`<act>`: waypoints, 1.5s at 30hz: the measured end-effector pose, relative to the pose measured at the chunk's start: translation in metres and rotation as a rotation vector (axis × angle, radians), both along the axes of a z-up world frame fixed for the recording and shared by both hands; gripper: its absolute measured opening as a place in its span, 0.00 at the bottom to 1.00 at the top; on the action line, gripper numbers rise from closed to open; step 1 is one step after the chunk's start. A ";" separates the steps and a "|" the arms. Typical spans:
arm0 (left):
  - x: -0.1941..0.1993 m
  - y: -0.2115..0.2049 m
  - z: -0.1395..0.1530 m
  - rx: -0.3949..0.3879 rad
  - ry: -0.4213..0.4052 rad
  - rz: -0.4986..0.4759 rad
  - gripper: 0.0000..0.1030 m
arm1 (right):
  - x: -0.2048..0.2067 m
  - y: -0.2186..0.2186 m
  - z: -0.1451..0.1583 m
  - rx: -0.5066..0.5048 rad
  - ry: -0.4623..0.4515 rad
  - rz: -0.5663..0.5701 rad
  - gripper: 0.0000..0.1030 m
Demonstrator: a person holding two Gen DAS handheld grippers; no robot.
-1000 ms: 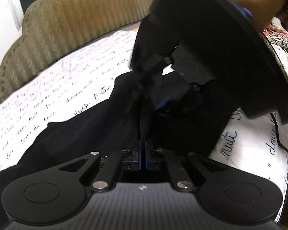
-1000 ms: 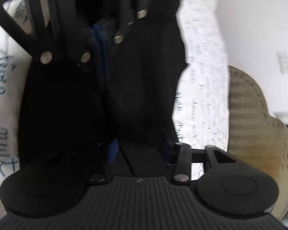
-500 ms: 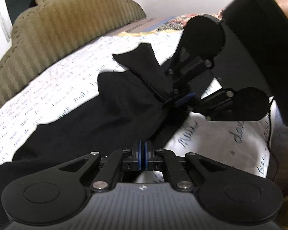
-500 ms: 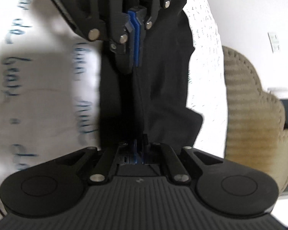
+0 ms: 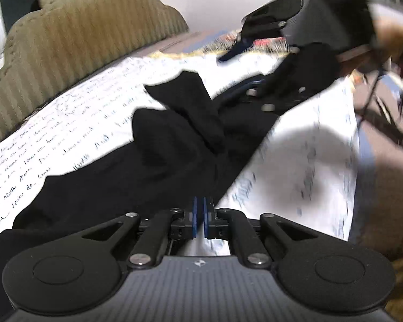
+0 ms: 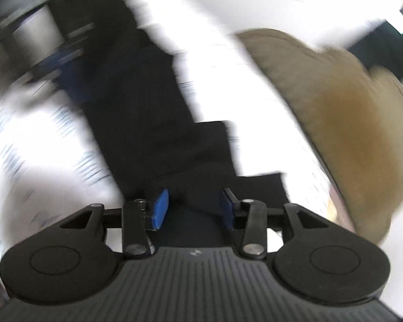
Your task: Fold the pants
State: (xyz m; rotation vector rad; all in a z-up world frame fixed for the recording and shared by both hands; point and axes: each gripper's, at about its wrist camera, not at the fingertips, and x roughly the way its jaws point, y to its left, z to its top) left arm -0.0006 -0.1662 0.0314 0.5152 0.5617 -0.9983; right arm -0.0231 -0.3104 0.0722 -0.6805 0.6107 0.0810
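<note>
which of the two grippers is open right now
The right gripper: its blue pads stand wide apart over the black pants. The left gripper has its pads nearly together.

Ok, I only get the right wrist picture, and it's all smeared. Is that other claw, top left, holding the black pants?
Observer: The left gripper has its jaws shut at the near edge of the pants. I cannot tell whether any cloth is pinched.
Operator: Are the pants lying flat?
Observer: No. One flap lies rumpled over the rest.
Operator: And the white stuff underneath?
Observer: A bedsheet printed with lines of handwriting.
</note>
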 end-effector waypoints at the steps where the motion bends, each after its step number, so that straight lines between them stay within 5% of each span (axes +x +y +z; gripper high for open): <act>1: 0.005 0.000 0.004 -0.034 0.020 0.011 0.04 | 0.014 -0.010 0.005 0.053 -0.055 -0.096 0.84; 5: 0.029 -0.007 0.007 -0.122 0.040 0.159 0.05 | 0.084 -0.051 0.009 0.210 -0.137 -0.434 0.92; 9: 0.043 -0.022 -0.014 0.003 -0.022 0.306 0.05 | 0.147 -0.080 -0.002 0.355 -0.107 -0.593 0.75; 15: 0.046 -0.022 -0.030 0.029 0.036 0.290 0.05 | 0.233 -0.085 -0.042 0.368 0.018 -0.670 0.65; 21: 0.044 -0.025 -0.035 0.030 0.032 0.271 0.05 | 0.263 -0.110 -0.071 0.377 0.087 -0.776 0.52; 25: 0.045 -0.025 -0.035 0.030 0.034 0.272 0.05 | 0.248 -0.129 -0.064 0.504 0.048 -0.793 0.10; 26: 0.045 -0.026 -0.036 0.031 0.034 0.274 0.05 | 0.244 -0.133 -0.061 0.537 0.033 -0.795 0.06; 40: 0.038 -0.033 -0.030 0.034 0.057 0.279 0.06 | 0.102 -0.201 -0.014 0.871 -0.217 -0.854 0.05; 45: 0.032 -0.039 -0.031 0.050 0.048 0.286 0.06 | 0.053 -0.219 -0.011 0.918 -0.252 -0.869 0.05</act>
